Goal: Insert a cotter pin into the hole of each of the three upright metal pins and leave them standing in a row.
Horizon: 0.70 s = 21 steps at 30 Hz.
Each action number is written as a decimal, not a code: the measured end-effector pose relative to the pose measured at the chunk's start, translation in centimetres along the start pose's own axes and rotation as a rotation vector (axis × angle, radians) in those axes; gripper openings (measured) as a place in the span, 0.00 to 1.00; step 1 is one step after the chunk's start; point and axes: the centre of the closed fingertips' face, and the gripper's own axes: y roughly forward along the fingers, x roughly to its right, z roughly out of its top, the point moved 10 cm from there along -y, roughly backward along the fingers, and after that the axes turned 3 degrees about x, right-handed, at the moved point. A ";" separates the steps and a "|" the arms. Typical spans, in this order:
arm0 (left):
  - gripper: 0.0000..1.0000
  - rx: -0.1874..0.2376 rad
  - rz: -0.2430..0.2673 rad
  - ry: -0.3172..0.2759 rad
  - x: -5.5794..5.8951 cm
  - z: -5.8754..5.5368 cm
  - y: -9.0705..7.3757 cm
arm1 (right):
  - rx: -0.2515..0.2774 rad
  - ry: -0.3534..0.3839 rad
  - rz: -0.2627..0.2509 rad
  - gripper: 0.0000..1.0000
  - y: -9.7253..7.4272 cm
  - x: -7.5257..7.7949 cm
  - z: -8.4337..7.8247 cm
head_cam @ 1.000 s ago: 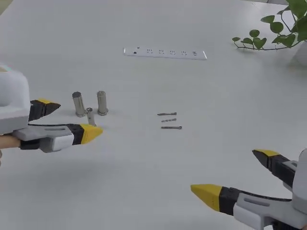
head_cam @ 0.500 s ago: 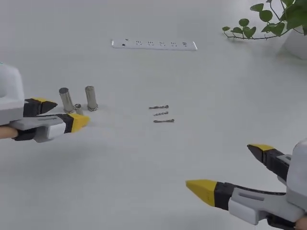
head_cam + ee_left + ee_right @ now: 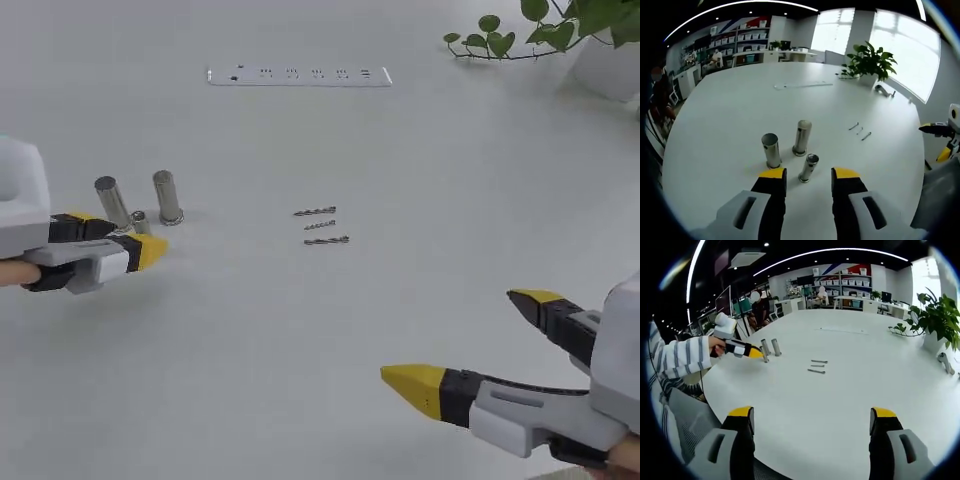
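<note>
While the left gripper flanks the shortest metal pin, jaws half-open, nothing held, the right gripper hangs wide, empty. Next, likely: clamp that pin, fetch cotter pins.

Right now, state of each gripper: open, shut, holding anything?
Left gripper: open, holding nothing; shortest metal pin sits just off its tips.
Right gripper: wide open, holding nothing.
</note>
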 end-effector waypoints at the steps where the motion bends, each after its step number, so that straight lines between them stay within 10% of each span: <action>1: 0.31 0.000 0.000 -0.004 0.0 0.0 0.2 | 0.000 0.004 -0.002 0.95 0.0 0.0 0.0; 21: 0.08 0.014 0.037 -0.025 0.0 -0.2 0.9 | 0.003 0.026 -0.015 0.94 -0.2 0.0 -0.4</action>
